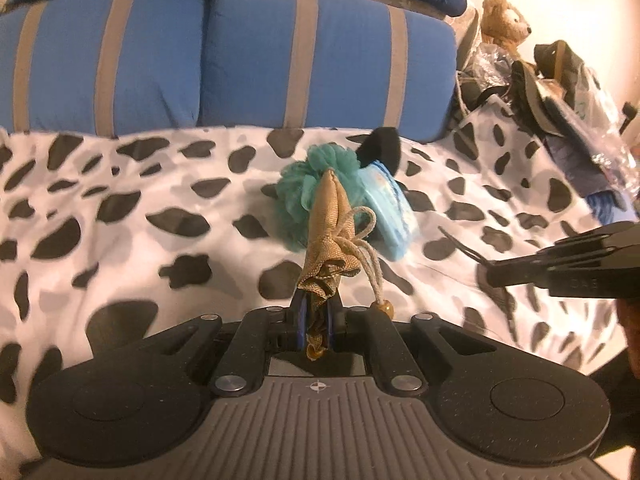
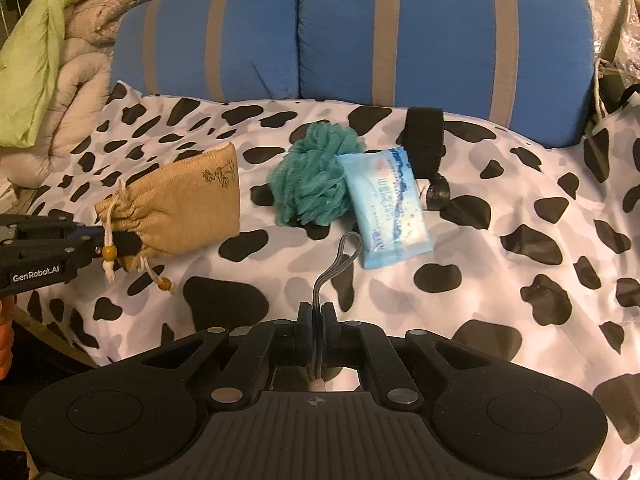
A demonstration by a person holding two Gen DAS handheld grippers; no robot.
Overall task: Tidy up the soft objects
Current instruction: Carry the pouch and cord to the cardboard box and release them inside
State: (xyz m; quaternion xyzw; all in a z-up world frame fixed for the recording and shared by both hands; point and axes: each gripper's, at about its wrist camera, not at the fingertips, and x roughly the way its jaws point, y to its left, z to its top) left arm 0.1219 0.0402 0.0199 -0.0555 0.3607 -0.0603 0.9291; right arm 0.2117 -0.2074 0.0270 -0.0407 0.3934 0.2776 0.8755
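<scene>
A bed [image 2: 460,240] covered by a white sheet with black and grey blotches carries the things. Two blue pillows [image 2: 440,36] with grey stripes lie side by side along its far edge. Near the middle lie a teal mesh puff [image 2: 312,176], a light-blue tissue pack [image 2: 388,208] touching its right side, and a black strap [image 2: 426,140] just behind the pack.

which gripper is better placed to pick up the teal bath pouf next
Neither is free. The right gripper, shut only on a thin grey cord, points at the teal bath pouf and need only drop it. The left gripper is clamped on the tan drawstring pouch.
</scene>
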